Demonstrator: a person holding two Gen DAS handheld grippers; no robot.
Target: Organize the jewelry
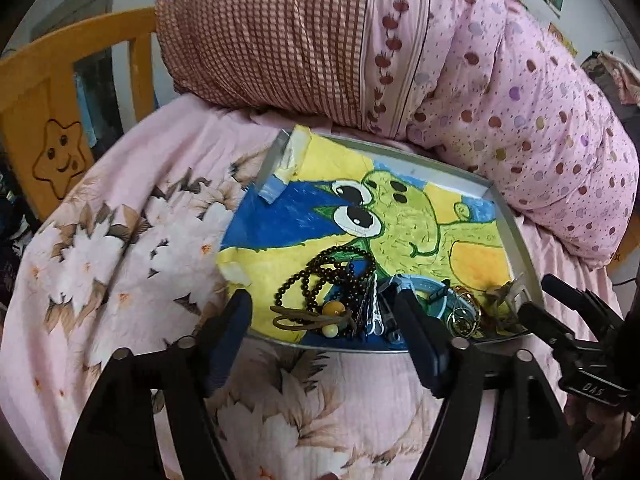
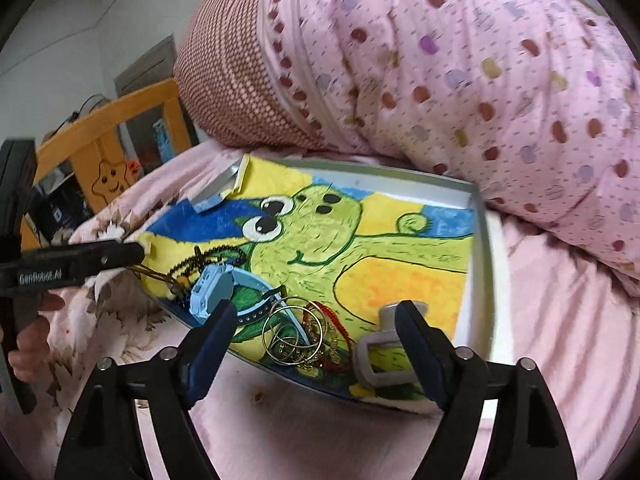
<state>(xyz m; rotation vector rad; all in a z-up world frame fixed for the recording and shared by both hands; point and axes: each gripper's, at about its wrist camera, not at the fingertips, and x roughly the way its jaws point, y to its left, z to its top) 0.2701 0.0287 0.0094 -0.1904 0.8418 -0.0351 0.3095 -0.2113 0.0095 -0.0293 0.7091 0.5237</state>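
the jewelry lay heaped along the near edge of a shallow metal tray (image 1: pixel 520 236) lined with a frog drawing (image 2: pixel 320 236). on one side sat a dark bead necklace (image 1: pixel 320 276) with a yellow bead and brown cord; beside it a light blue watch (image 2: pixel 212 284), then thin wire hoops (image 2: pixel 292 330) tangled with gold chain and red cord, then a grey clip (image 2: pixel 380 350).

the beads and chains looked light and limp, likely to sag and snag on each other, so a pinch on one free loop seemed wisest. the hoops looked stiff but thin and slippery. the watch seemed the firmest piece, best taken across its case. its strap ran from the case toward the hoops, roughly along the tray's near edge. the necklace coiled with no clear axis, though blur there made this uncertain.

the left gripper (image 1: pixel 320 328) hung spread over the beads, pinching nothing. the right gripper (image 2: pixel 316 332) was spread wide around the hoops, pads clear of them.

the tray rested on a pink floral bedsheet (image 1: pixel 120 240), with a rolled quilt (image 2: pixel 480 80) behind it.
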